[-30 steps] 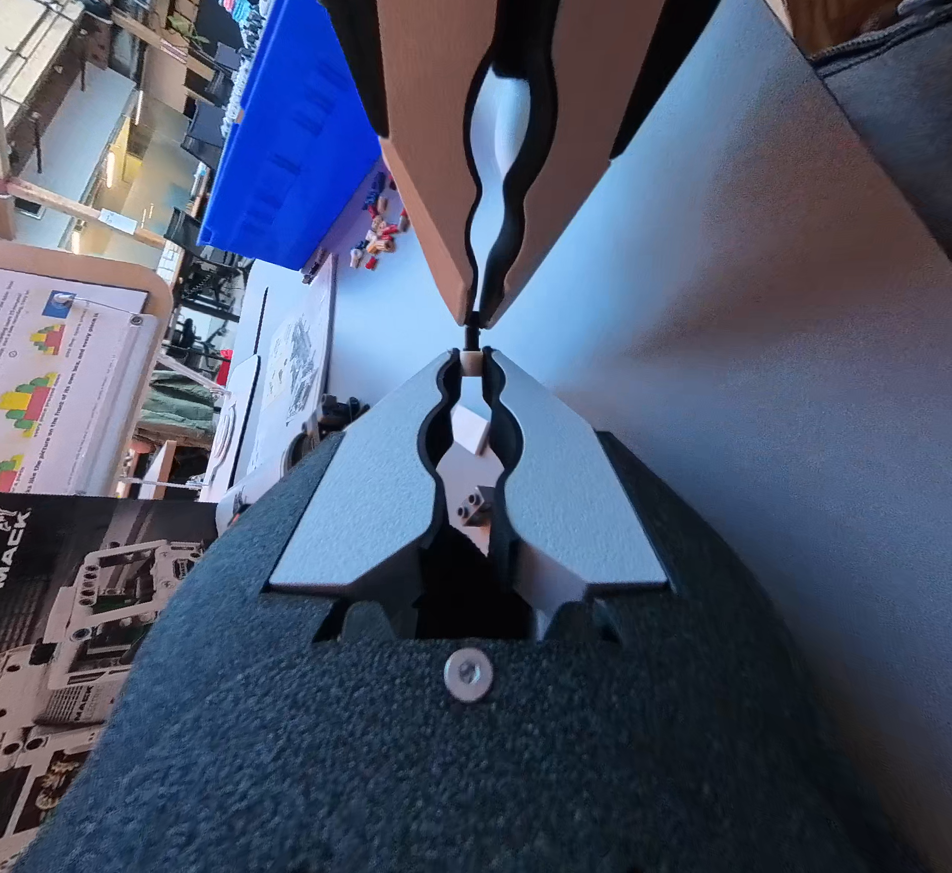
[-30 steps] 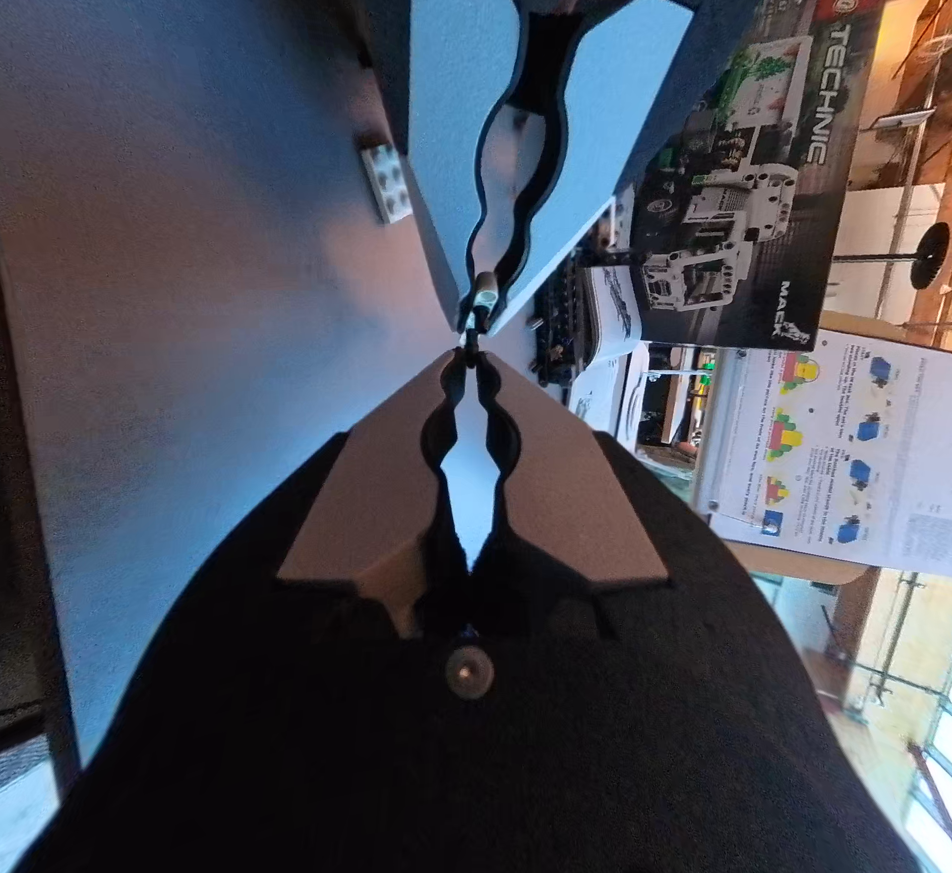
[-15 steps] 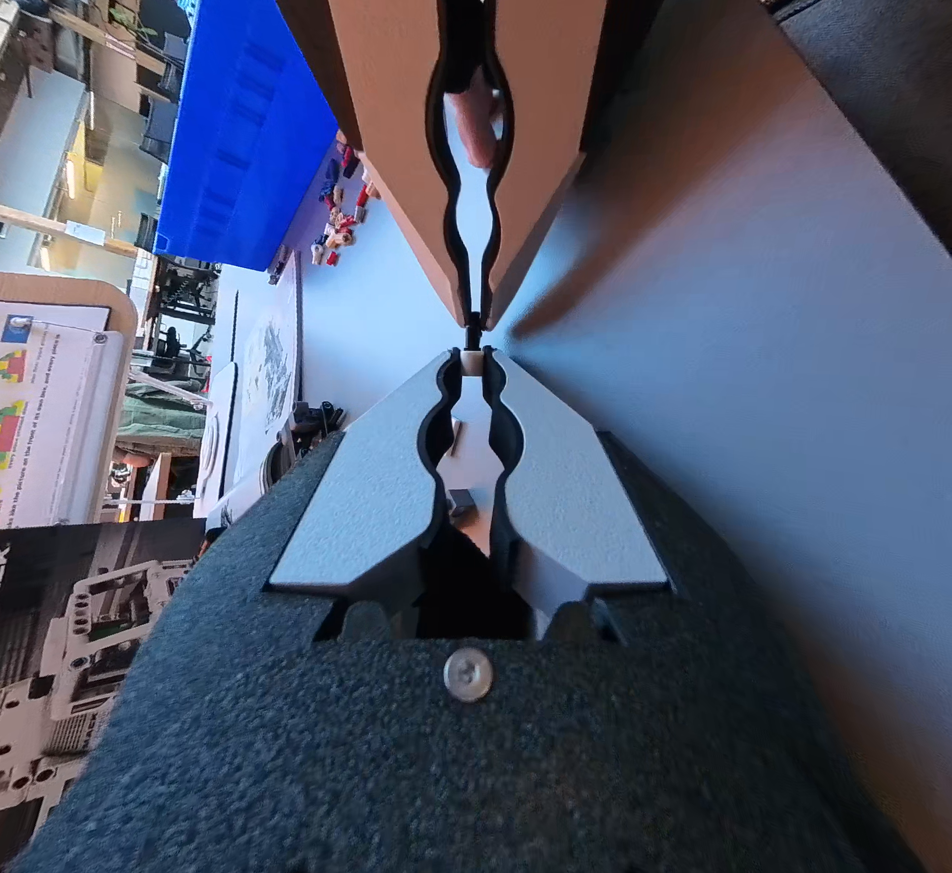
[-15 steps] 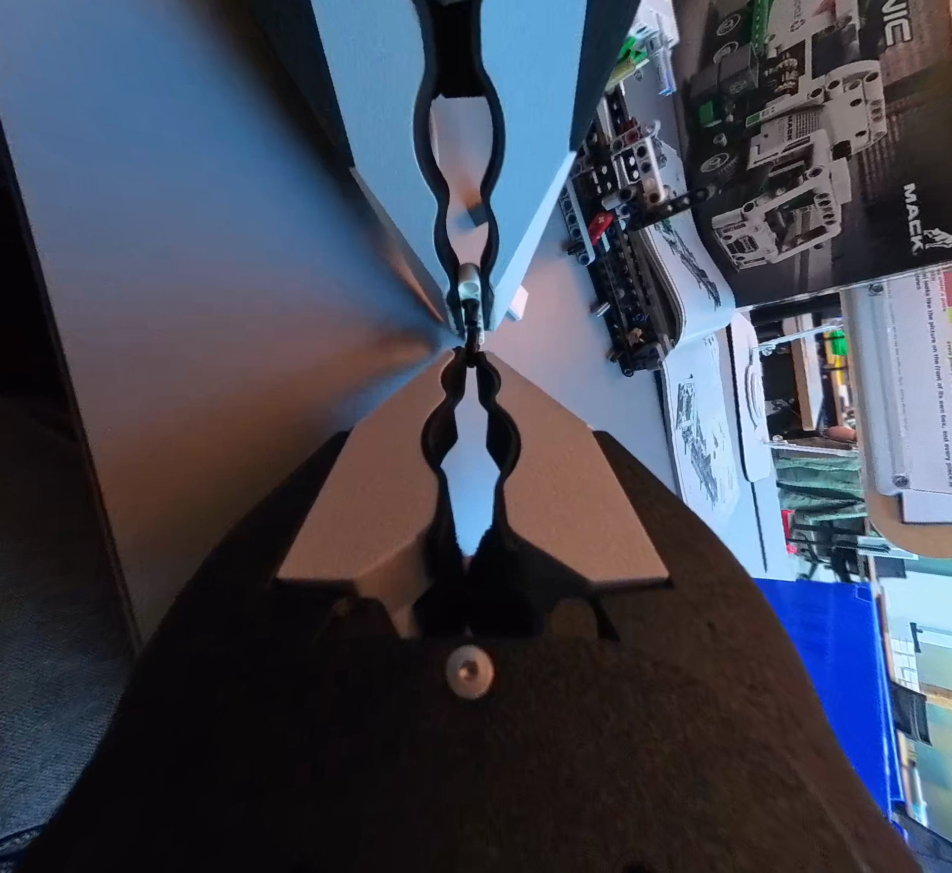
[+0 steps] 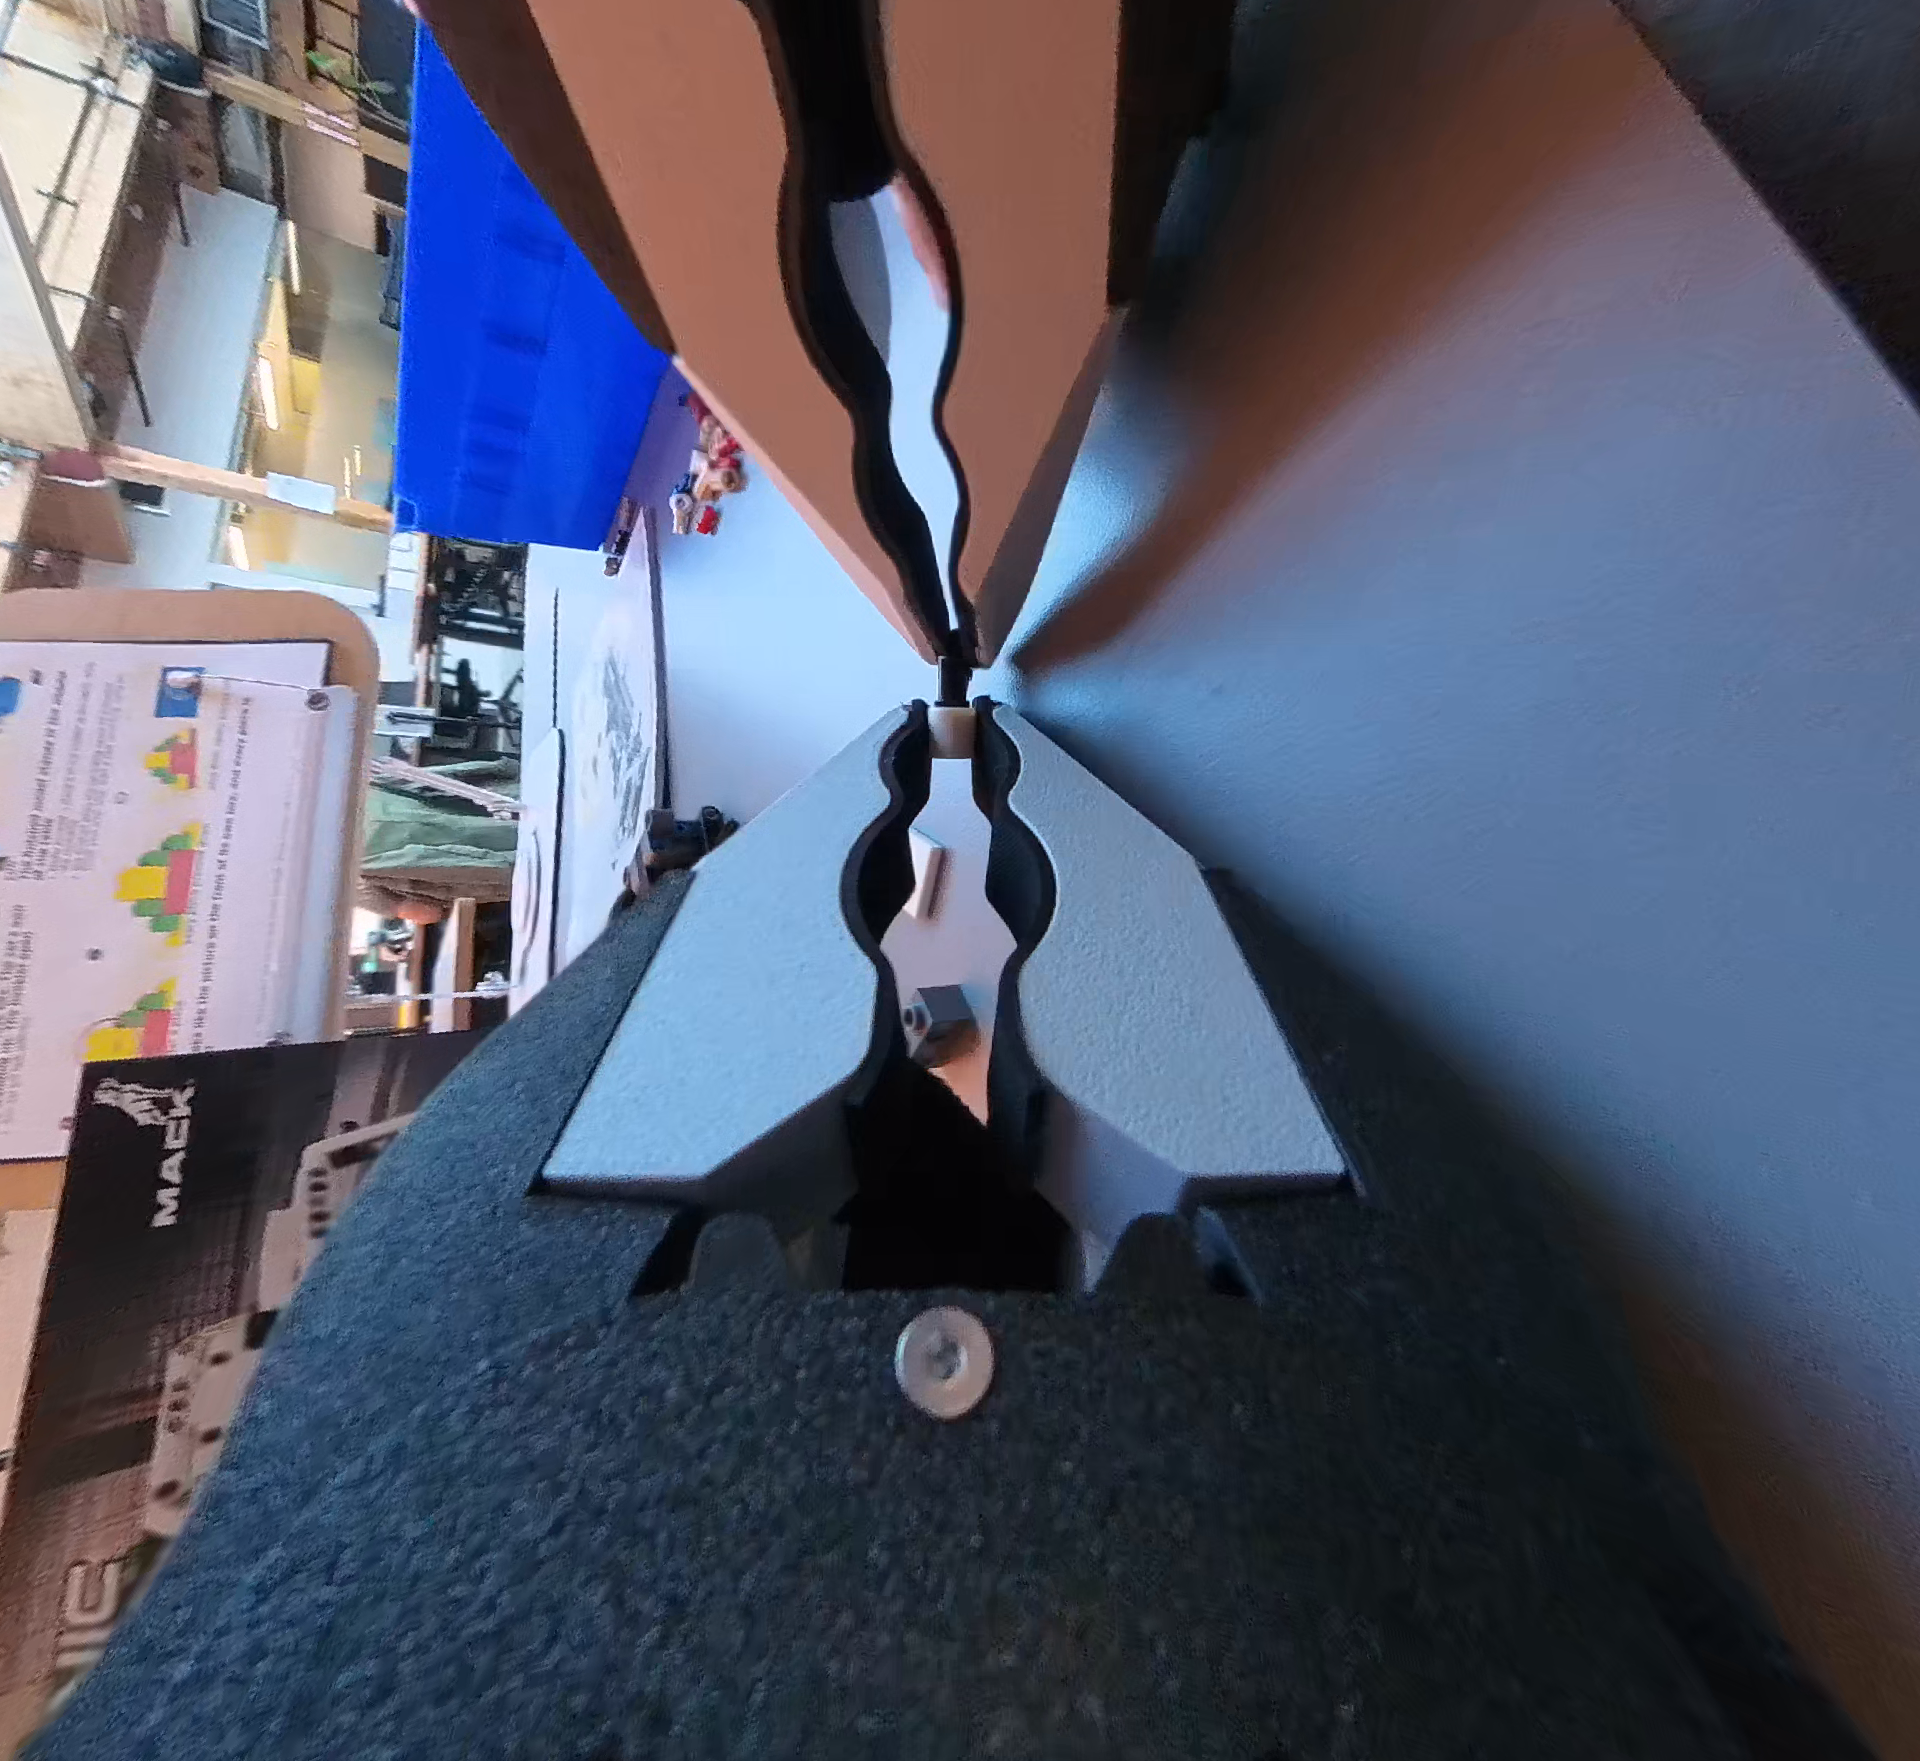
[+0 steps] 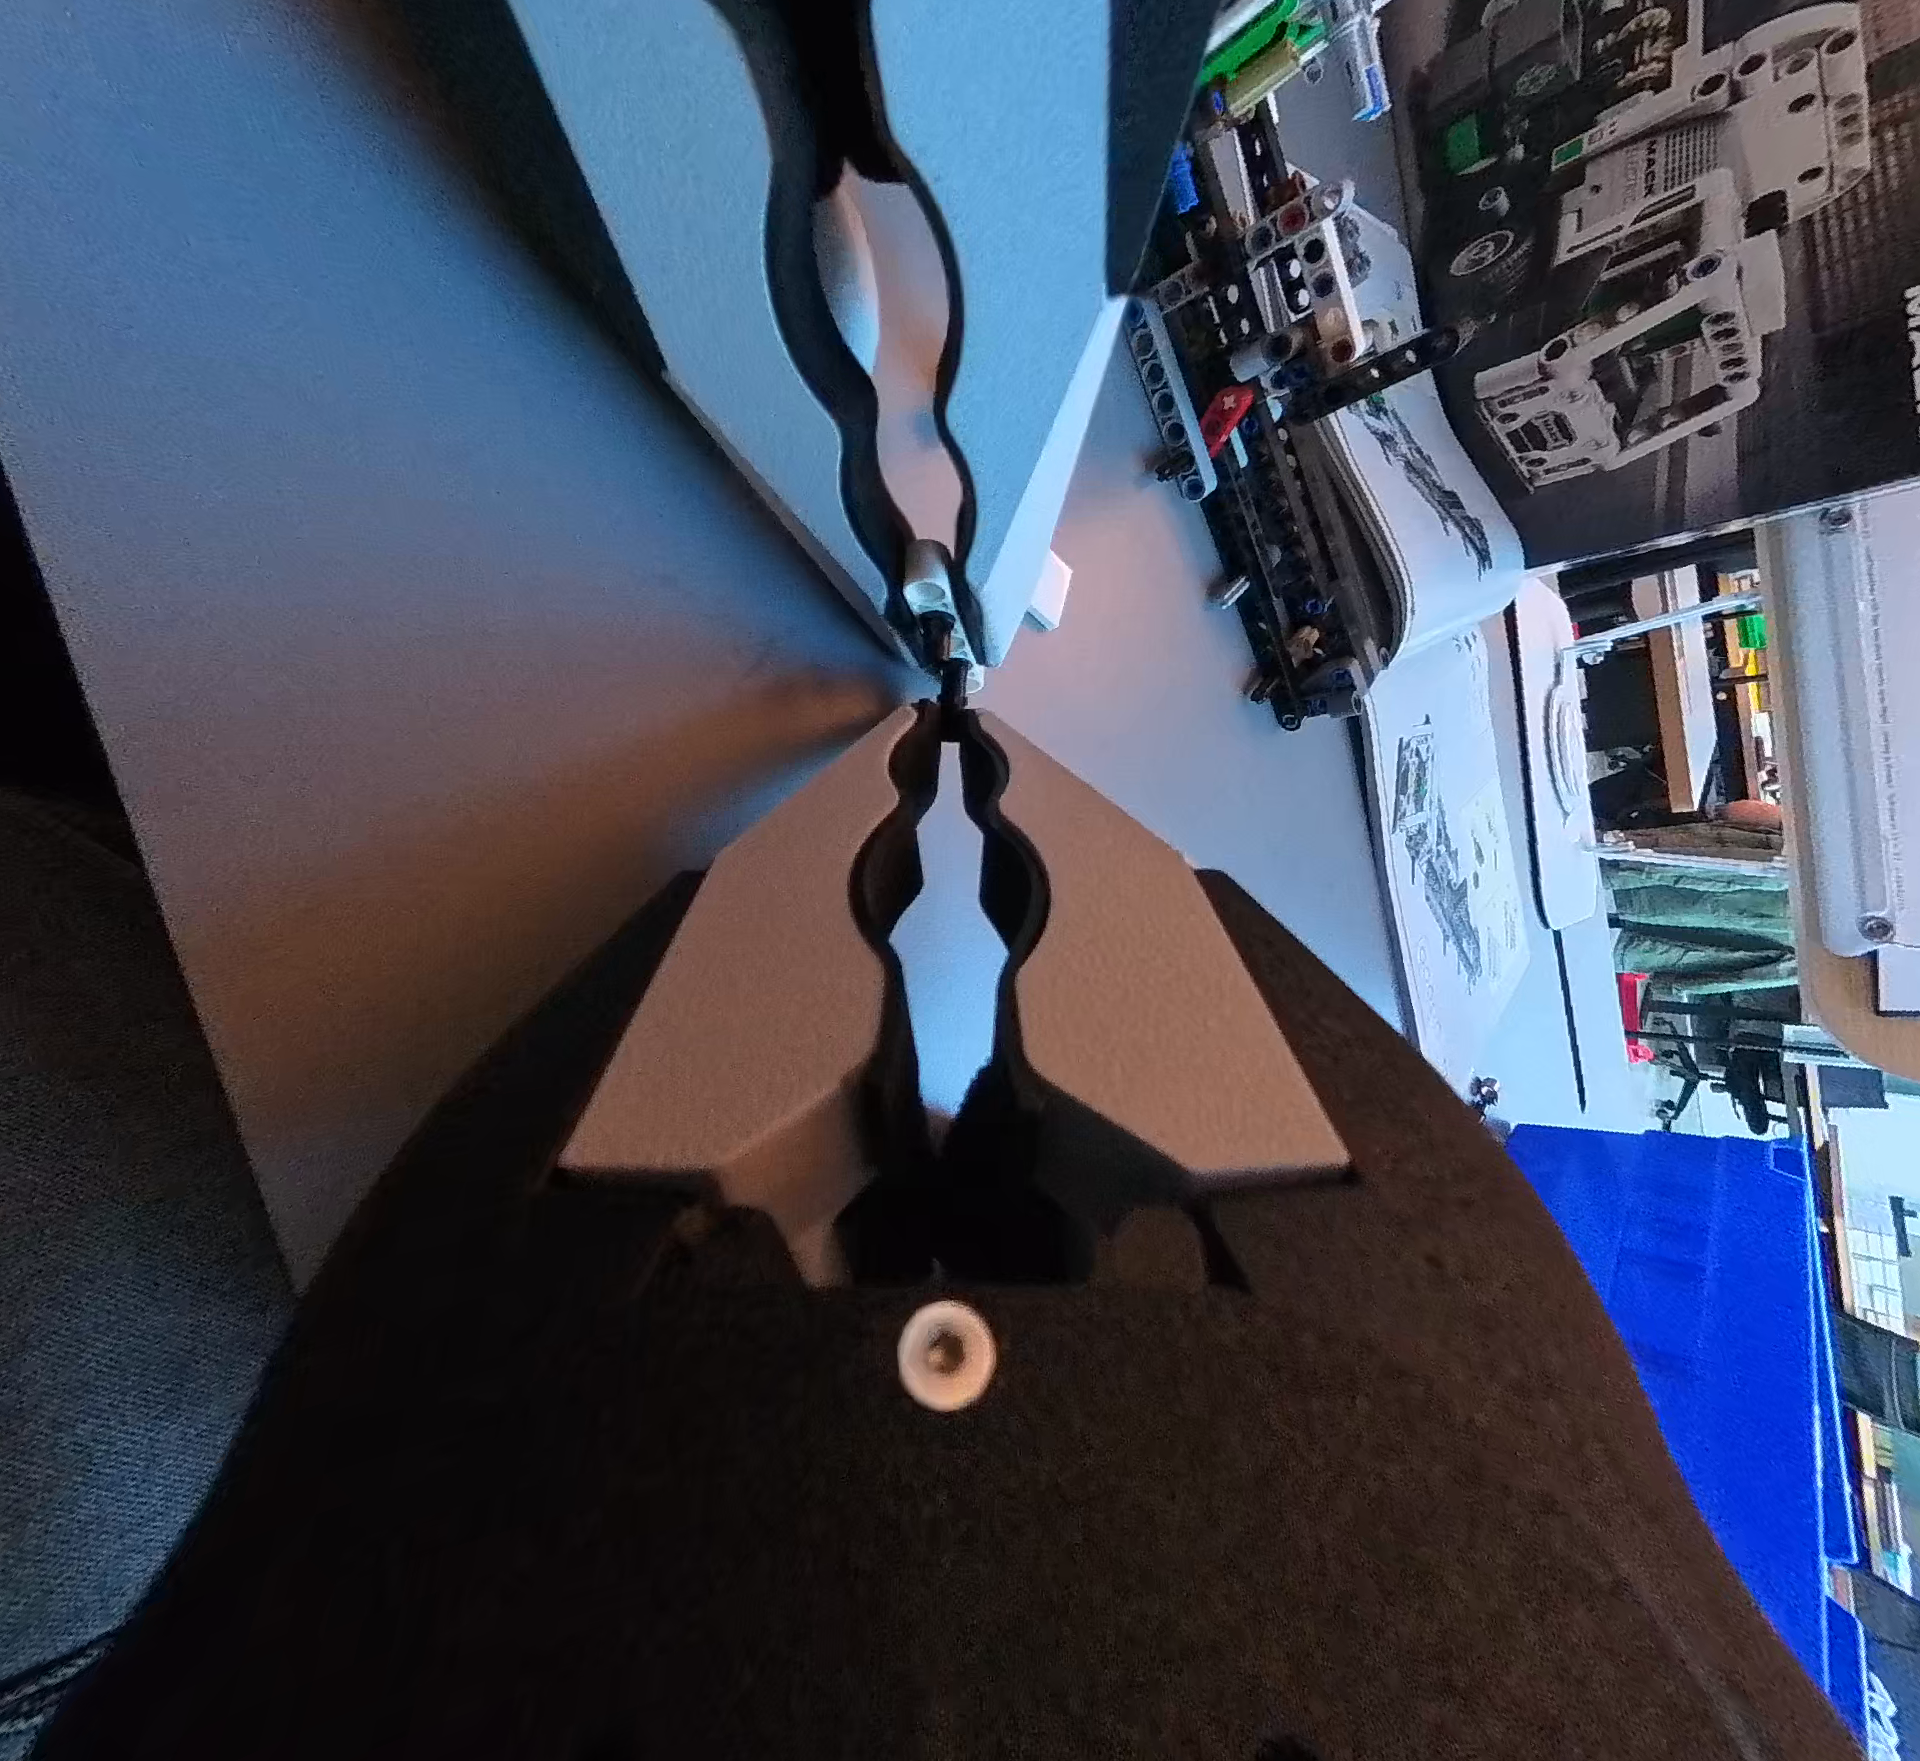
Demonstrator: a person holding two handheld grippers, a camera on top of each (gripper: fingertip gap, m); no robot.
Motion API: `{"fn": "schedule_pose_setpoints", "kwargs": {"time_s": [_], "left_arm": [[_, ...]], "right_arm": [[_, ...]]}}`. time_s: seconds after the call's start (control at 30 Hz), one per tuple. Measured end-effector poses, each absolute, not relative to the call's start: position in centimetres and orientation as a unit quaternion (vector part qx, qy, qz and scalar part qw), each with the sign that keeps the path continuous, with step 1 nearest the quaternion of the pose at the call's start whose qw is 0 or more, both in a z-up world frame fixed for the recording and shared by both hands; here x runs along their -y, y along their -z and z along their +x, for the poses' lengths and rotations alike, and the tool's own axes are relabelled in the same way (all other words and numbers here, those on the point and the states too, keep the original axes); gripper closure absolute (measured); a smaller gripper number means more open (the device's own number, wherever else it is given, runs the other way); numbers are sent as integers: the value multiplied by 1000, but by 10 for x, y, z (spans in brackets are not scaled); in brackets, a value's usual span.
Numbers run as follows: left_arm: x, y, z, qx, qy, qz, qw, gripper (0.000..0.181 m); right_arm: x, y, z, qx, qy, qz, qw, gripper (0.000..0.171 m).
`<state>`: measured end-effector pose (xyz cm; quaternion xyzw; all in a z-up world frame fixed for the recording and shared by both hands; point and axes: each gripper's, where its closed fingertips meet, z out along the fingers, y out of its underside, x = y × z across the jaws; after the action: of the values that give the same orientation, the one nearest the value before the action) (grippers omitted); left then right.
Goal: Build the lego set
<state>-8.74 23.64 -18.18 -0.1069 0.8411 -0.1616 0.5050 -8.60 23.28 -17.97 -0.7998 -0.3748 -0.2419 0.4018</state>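
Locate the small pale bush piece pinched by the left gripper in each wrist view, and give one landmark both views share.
Left wrist view: pale bush piece sits at centre, between the left gripper tips.
Right wrist view: it sits just above centre, in the far gripper's tips.
Shared landmark: blue bin.

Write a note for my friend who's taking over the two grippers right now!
Left hand-held gripper: shut on a small tan bush.
Right hand-held gripper: shut on a thin black pin.
They meet tip to tip above the grey table, pin end at the bush's hole; whether it is seated I cannot tell.
The half-built truck frame lies by the open booklet, loose parts near the blue bin.
Left: finish the join, then add it to the frame.
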Motion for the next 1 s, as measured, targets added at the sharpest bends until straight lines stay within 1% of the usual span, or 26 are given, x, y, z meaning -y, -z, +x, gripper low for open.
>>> {"fn": "schedule_pose_setpoints", "kwargs": {"time_s": [0.2,0.33,0.43,0.5,0.57,0.7,0.77,0.8,0.87,0.93,1.0], "left_arm": [[-236,182,-87,-839,147,-87,517,174],[-235,175,-87,-826,148,-73,538,174],[-232,155,-88,-796,178,-63,575,175],[-231,142,-90,-778,206,-65,590,175],[-231,131,-92,-765,236,-78,594,175],[-235,121,-92,-755,286,-110,579,175],[-235,118,-93,-752,311,-120,568,175],[-234,116,-94,-751,324,-122,563,175],[-232,112,-96,-745,341,-124,559,175],[-228,107,-100,-738,361,-119,557,175],[-222,99,-106,-726,386,-108,559,175]], "right_arm": [[-232,181,-86,364,216,-813,399,168],[-222,180,-76,318,128,-849,403,169],[-221,172,-68,261,51,-864,427,168],[-221,177,-65,234,-3,-881,411,168],[-223,184,-61,222,-25,-890,397,168],[-230,186,-60,206,-48,-888,407,167],[-231,185,-58,203,-40,-888,410,163],[-231,185,-57,201,-40,-888,411,157],[-229,181,-58,195,-58,-885,418,153],[-227,166,-65,177,-105,-871,446,150],[-225,138,-82,154,-202,-834,490,145]]}}
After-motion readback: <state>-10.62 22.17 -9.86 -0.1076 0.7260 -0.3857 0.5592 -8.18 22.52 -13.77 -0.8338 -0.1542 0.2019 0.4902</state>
